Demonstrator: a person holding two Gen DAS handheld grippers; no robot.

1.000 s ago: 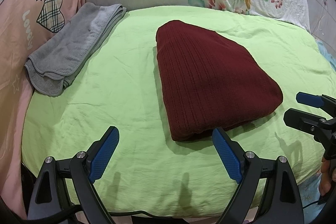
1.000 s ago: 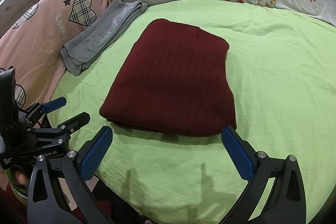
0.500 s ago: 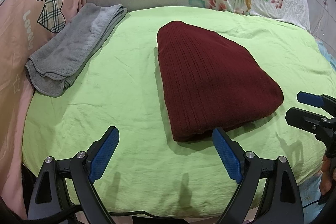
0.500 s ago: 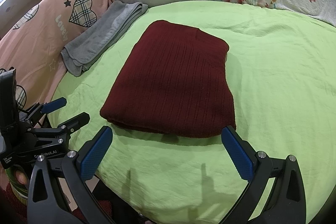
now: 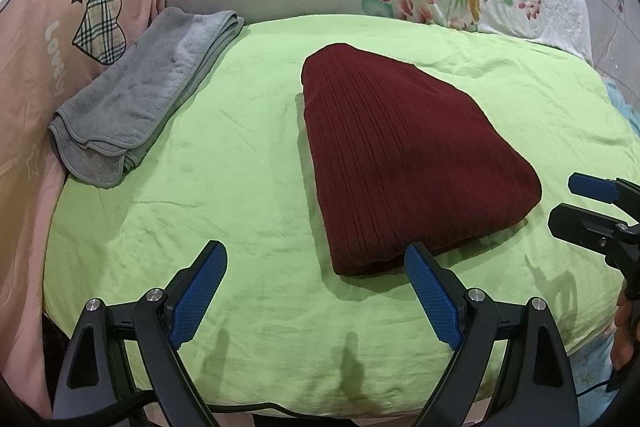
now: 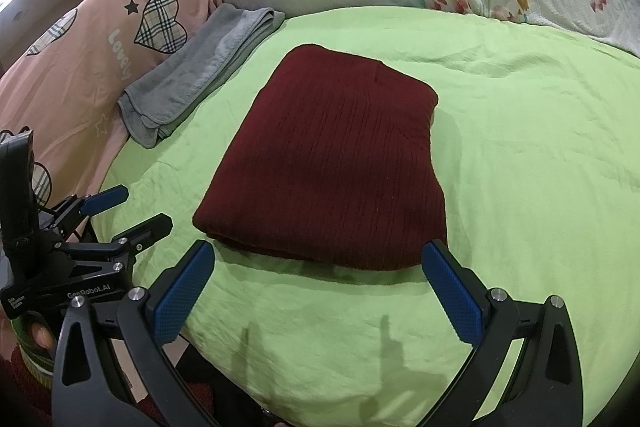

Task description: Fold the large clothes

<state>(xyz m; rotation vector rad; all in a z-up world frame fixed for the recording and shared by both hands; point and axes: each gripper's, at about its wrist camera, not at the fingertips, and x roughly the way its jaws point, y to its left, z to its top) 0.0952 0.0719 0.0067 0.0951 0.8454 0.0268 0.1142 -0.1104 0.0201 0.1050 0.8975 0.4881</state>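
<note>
Maroon ribbed sweater [image 5: 404, 163]: folded, lying mid-bed on the green sheet [image 5: 224, 163]
Left claw [image 5: 316, 287]: spread wide, empty, just short of the sweater's near edge
Right claw [image 6: 320, 277]: likewise released (nothing held)
Grey towel [image 5: 140, 95]: folded, beside the pink pillow [image 5: 36, 39]

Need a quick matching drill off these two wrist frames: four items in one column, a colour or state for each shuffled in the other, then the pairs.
Things
1. sweater
2. towel
3. bed sheet
4. left gripper

Colour or state
A. grey, folded, at the sheet's far left edge against the pink bedding
B. open, holding nothing
C. dark red ribbed knit, folded into a flat block
D. light green, wrinkled

Pairs: 1-C, 2-A, 3-D, 4-B
</note>
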